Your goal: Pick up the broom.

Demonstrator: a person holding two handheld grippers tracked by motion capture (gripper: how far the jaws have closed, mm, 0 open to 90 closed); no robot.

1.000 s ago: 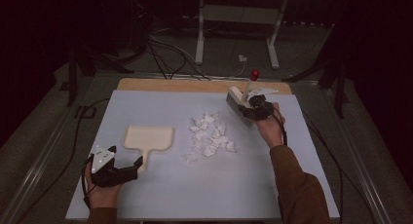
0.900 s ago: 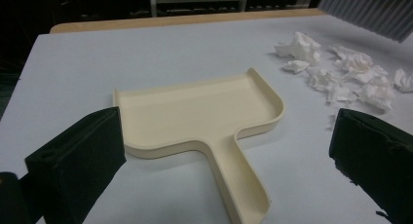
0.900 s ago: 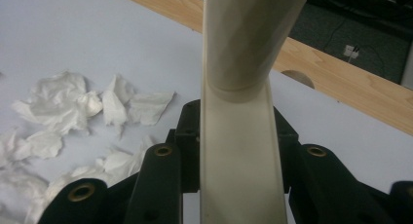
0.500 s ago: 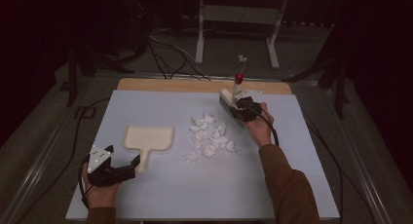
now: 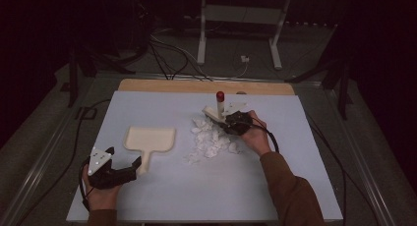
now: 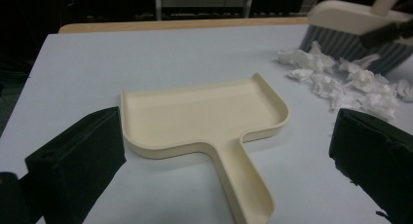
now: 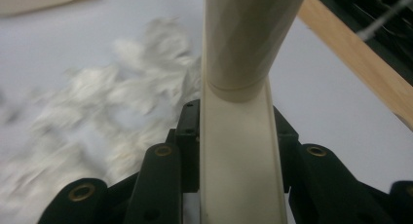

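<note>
The right gripper [image 5: 231, 122] has its jaws clamped on the stiff, light brush [image 7: 241, 87] handle, bristles at the paper scraps' [image 5: 210, 140] far edge. The left gripper [image 5: 129, 166], jaws wide, flanks the rigid dustpan's [image 6: 204, 121] handle, left of the scraps.

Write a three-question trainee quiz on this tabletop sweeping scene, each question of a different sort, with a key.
1. True or false: the left gripper is shut on the dustpan.
2. What does the right gripper hold? A) brush B) dustpan C) cable
3. Fill in: the crumpled paper scraps lie between the dustpan and the ____ hand.

Key: 1 false, its jaws stand open either side of the pan's handle; 2 A; 3 right.
</note>
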